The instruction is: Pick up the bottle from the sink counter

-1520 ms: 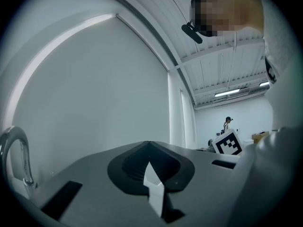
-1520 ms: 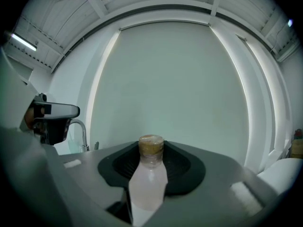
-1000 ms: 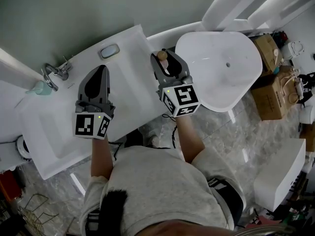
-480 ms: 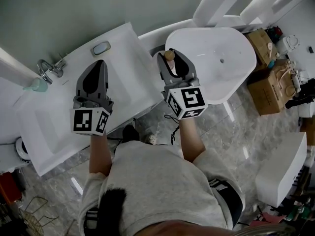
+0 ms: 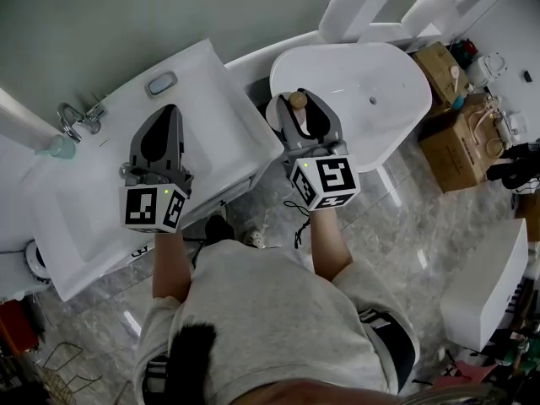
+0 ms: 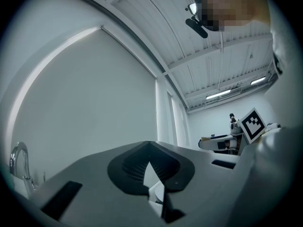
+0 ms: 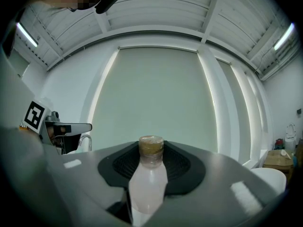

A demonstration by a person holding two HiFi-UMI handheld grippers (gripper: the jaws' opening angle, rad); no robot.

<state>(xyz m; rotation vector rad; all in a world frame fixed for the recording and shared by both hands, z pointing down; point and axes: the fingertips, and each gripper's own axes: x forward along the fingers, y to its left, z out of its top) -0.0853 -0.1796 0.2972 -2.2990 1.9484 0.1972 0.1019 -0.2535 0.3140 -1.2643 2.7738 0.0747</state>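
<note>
In the head view my right gripper (image 5: 298, 110) is shut on a pale pink bottle with a tan cap (image 5: 297, 99). It holds the bottle upright in the air, just past the right edge of the white sink counter (image 5: 211, 78) and beside the bathtub rim. The right gripper view shows the bottle (image 7: 147, 186) standing between the dark pads, cap on top. My left gripper (image 5: 166, 112) hovers over the counter near the basin, jaws together with nothing in them. In its own view, the left gripper (image 6: 150, 167) points up at the wall.
A chrome faucet (image 5: 74, 116) and a teal dispenser (image 5: 59, 146) stand at the counter's left; a grey oval dish (image 5: 162, 83) lies at its back. A white bathtub (image 5: 371, 74) sits to the right. Cardboard boxes (image 5: 460, 133) and a white block (image 5: 489, 285) stand on the marble floor.
My right gripper has carried the bottle rightwards, off the counter's edge towards the bathtub. The left gripper stays over the counter. The head view has shifted a little.
</note>
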